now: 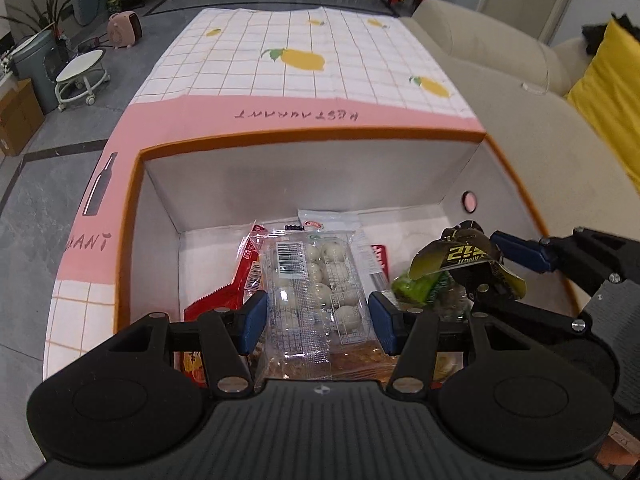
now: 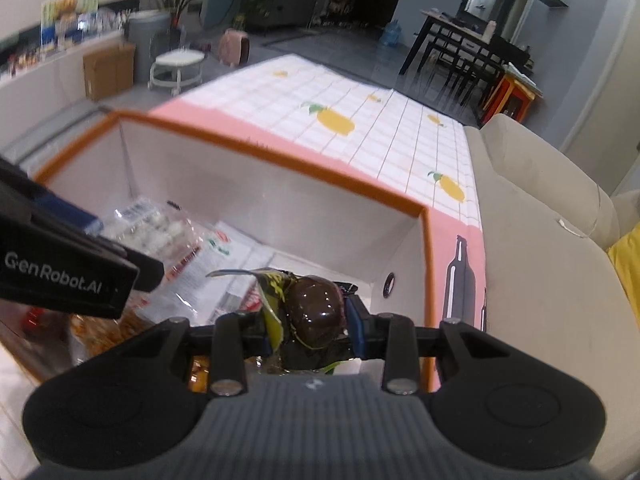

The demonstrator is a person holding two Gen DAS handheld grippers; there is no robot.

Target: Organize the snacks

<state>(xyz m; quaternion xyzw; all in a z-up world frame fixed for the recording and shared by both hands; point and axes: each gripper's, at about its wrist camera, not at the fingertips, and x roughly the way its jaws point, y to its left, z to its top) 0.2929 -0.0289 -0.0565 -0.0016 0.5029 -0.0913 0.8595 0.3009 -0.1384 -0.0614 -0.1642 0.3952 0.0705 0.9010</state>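
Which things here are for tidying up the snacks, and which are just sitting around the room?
For the job:
- orange-rimmed box
- clear pack of white balls, in the left gripper
- dark green packet, in the right gripper
- red packets in the box

Just around:
- white stool
- pink heater
- yellow cushion
- sofa

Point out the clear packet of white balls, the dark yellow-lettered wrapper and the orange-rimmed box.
clear packet of white balls (image 1: 316,280), left wrist view, middle.
dark yellow-lettered wrapper (image 2: 316,312), right wrist view, glossy bulge.
orange-rimmed box (image 1: 304,136), left wrist view, far rim.
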